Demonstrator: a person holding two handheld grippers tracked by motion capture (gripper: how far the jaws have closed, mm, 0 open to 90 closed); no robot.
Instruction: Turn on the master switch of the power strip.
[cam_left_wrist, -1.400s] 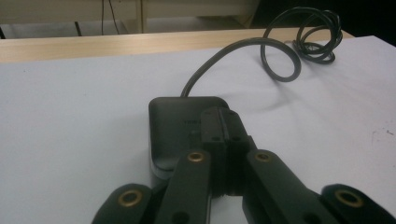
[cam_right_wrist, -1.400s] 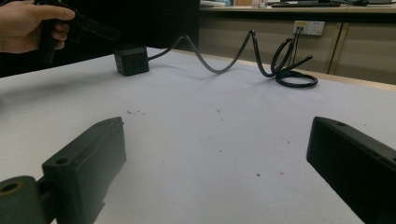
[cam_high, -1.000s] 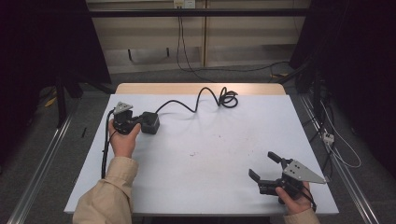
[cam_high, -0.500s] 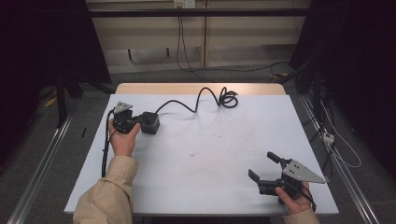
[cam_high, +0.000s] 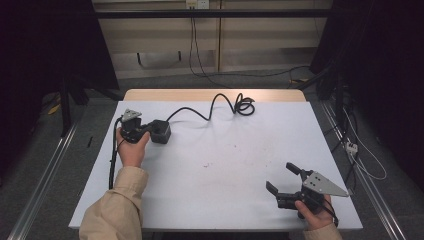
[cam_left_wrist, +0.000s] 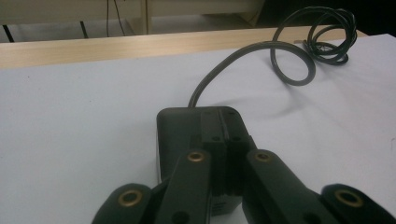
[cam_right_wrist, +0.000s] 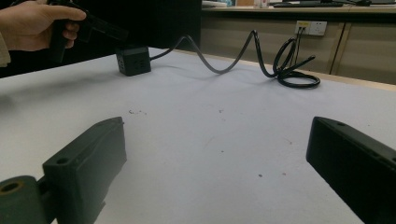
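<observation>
A black cube-shaped power block (cam_high: 161, 131) sits at the table's back left, and its thick black cable (cam_high: 215, 102) loops back to a coil (cam_high: 244, 106) near the far edge. My left gripper (cam_high: 146, 131) is shut, its jaws pressed together against the top of the block (cam_left_wrist: 182, 126) with nothing between them; in the left gripper view (cam_left_wrist: 225, 126) the pads meet over it. My right gripper (cam_high: 280, 176) is held open at the front right, low over bare table. In the right gripper view (cam_right_wrist: 217, 140) its jaws stand wide apart, with the block (cam_right_wrist: 133, 59) far off.
The white table (cam_high: 225, 150) has a wooden strip (cam_high: 210, 95) along its far edge. Loose cables and a white power strip (cam_high: 351, 146) lie on the floor at the right. Dark curtains hang on both sides.
</observation>
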